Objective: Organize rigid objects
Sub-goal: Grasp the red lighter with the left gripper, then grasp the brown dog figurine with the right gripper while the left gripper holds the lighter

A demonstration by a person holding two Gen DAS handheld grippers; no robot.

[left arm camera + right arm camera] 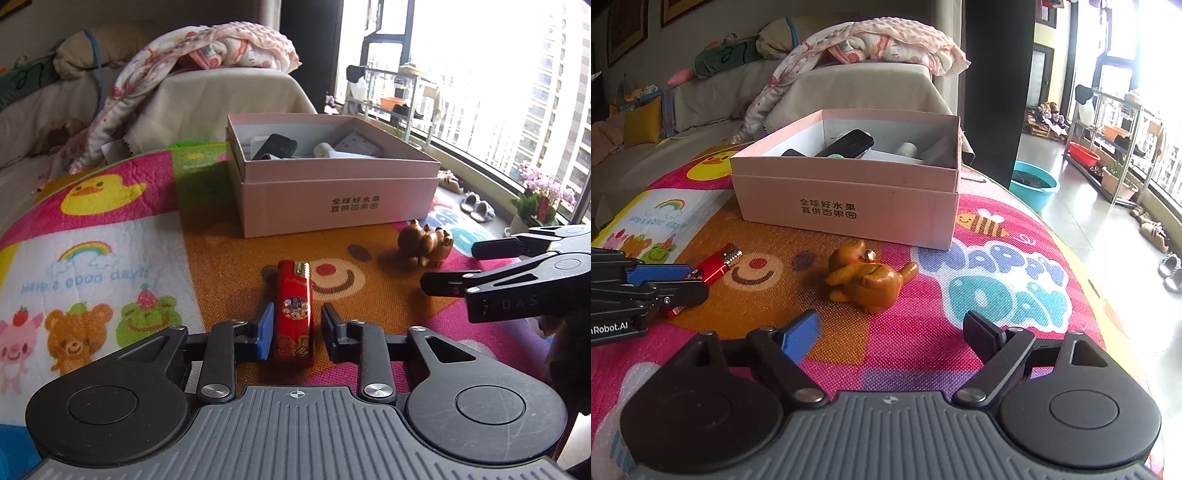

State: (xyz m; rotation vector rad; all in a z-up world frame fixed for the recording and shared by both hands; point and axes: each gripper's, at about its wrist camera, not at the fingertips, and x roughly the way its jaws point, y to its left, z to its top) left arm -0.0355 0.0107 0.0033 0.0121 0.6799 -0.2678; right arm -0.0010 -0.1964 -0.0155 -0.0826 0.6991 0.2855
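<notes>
Now your left gripper [295, 325] straddled the lighter [294, 310], right pad clear | right gripper [892, 332] gaped empty short of the figurine [866, 277] | open mat [923, 332] before the box [849, 206].

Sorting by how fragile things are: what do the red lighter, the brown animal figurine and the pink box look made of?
Red lighter: glossy plastic body, ridged shiny metal top.
Brown animal figurine: smooth, slightly glossy, possibly carved wood or resin; unclear.
Pink box: matte cardboard, thin folded walls, printed text.

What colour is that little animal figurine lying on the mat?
Golden brown, a glossy caramel tone. The animal figurine shows best in the right wrist view.
</notes>
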